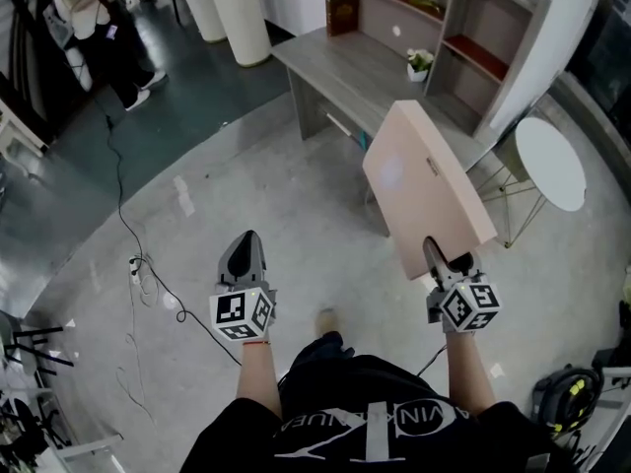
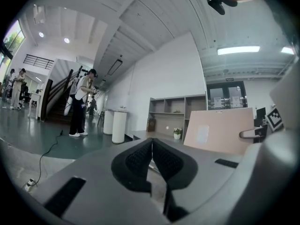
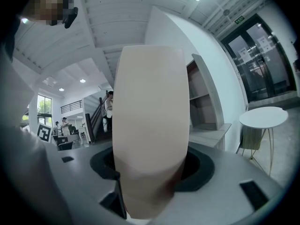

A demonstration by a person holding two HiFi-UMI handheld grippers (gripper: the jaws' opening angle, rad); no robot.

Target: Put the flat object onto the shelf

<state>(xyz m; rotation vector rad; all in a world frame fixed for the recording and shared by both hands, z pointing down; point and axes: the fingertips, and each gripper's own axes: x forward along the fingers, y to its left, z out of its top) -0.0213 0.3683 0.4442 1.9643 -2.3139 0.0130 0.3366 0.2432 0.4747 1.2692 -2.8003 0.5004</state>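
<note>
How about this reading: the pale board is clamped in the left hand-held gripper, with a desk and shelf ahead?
No. The board is clamped in the right hand-held gripper, as the right gripper view shows; the left hand-held gripper is shut and empty. The desk and shelf ahead stand as stated.

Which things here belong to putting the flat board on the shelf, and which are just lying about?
For the job: pale pink flat board, clamped in the jaws of the right gripper; grey open shelf unit.

Lying about: grey wooden table; small potted plant on it; round white side table; black cable on the floor; left gripper, jaws shut, empty.
</note>
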